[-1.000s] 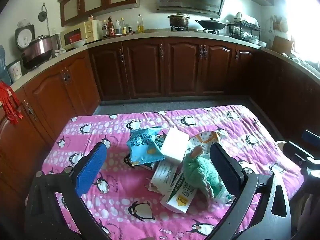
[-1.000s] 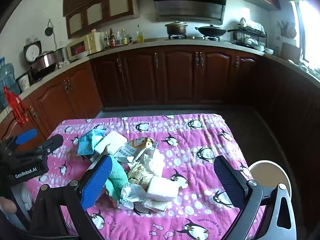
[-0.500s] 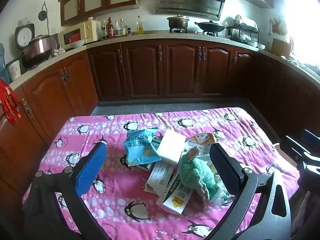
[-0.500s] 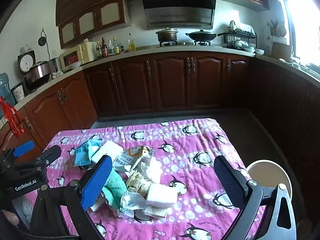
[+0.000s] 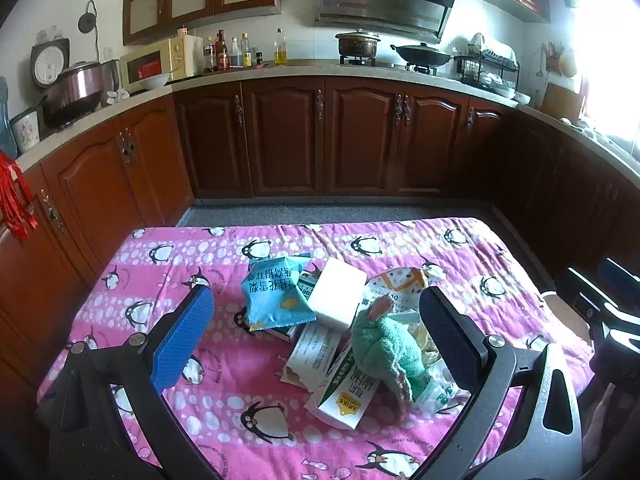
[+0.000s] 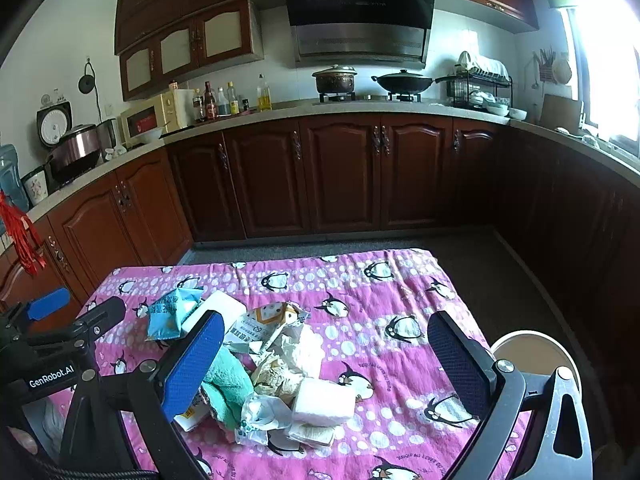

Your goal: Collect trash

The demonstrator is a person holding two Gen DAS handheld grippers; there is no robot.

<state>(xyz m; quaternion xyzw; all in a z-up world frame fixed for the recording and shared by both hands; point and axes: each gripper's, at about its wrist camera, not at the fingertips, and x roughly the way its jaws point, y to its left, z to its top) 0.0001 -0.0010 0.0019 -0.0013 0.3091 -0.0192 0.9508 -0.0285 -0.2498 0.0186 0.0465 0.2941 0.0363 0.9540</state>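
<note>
A heap of trash lies on a table with a pink penguin cloth (image 5: 208, 264): a blue snack bag (image 5: 272, 296), a white block (image 5: 338, 298), flat cartons (image 5: 344, 396), a green cloth (image 5: 384, 352), crumpled paper (image 6: 296, 352) and a white tissue pack (image 6: 324, 402). My left gripper (image 5: 316, 336) is open and empty, held above the near side of the heap. My right gripper (image 6: 326, 356) is open and empty, also above the heap. The left gripper shows at the left of the right wrist view (image 6: 76, 320).
A round bin (image 6: 534, 356) stands on the floor by the table's right edge. Dark wood kitchen cabinets (image 5: 360, 140) line the back and both sides, with a grey floor strip (image 5: 340, 212) between them and the table.
Both grippers have risen and pulled back a little from the heap, so more of the table and kitchen shows. Both stay open; the trash has not moved.
</note>
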